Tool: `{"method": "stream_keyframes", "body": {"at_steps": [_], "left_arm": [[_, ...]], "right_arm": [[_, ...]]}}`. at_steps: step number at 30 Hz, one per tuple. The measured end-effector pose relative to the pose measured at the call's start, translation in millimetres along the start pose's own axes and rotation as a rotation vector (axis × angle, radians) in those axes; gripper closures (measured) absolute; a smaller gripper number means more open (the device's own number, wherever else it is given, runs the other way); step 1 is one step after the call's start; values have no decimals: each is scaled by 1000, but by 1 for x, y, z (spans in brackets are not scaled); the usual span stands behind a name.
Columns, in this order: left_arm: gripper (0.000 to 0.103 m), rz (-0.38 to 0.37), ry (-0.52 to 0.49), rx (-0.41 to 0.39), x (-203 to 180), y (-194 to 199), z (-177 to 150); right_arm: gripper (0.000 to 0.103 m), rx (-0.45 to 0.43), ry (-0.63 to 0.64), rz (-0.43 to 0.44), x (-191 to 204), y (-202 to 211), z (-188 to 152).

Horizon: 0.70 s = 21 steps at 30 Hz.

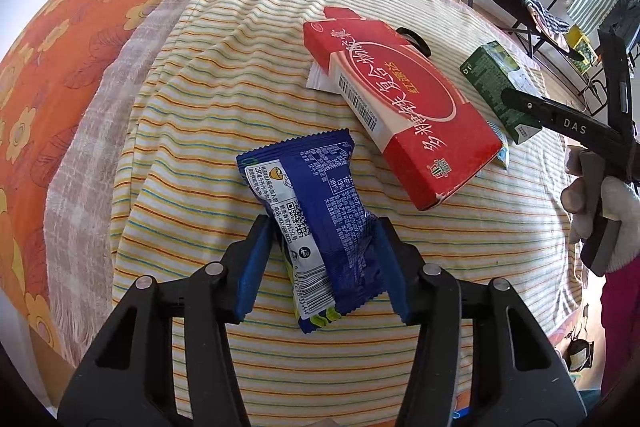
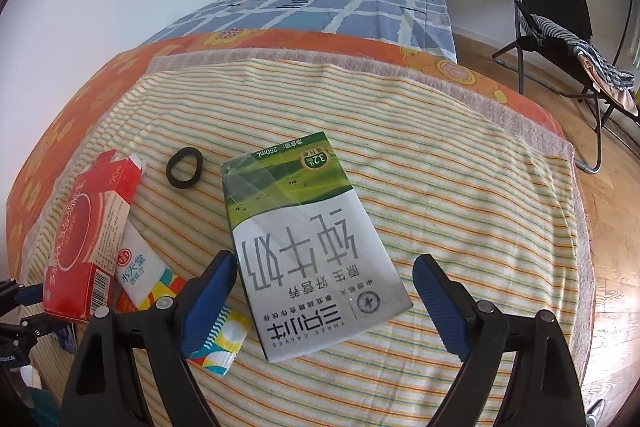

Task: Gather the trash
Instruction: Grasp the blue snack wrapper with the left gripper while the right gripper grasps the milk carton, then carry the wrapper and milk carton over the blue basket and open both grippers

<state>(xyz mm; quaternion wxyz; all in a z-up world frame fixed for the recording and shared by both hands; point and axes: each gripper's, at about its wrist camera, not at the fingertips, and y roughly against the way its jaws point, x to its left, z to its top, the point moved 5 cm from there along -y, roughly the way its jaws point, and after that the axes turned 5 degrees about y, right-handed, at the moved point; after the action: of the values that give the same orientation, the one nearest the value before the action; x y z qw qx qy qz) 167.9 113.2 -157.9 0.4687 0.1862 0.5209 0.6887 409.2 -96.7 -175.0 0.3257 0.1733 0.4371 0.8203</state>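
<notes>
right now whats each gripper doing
left gripper: shut on the crinkled blue foil snack wrapper.
right gripper: open, astride the green and white milk carton, not gripping it.

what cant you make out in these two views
- White packet, left wrist view: mostly hidden under the red box.
- Colourful sachet, right wrist view: partly covered by the right gripper finger and milk carton.
- Blue wrapper, left wrist view: unclear whether the left gripper pads press it.
</notes>
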Motion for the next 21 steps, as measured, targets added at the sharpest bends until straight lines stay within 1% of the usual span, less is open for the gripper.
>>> {"method": "stream_keyframes", "body": {"at_steps": [2,10,16,21], "left_arm": [[52,1,-5,-2,0,1,0],[56,-2,-3,-8,3,6,-1],[57,-8,4,-25,5,15,0],[57,-16,2,-44,4,24,0]], "right_arm": [[20,6,10,-5,3,-1,0],[24,3,37,-30,9,6,-2],[26,-23,64,-55,12,23,-2],[27,-37,68,-55,13,38,-4]]}}
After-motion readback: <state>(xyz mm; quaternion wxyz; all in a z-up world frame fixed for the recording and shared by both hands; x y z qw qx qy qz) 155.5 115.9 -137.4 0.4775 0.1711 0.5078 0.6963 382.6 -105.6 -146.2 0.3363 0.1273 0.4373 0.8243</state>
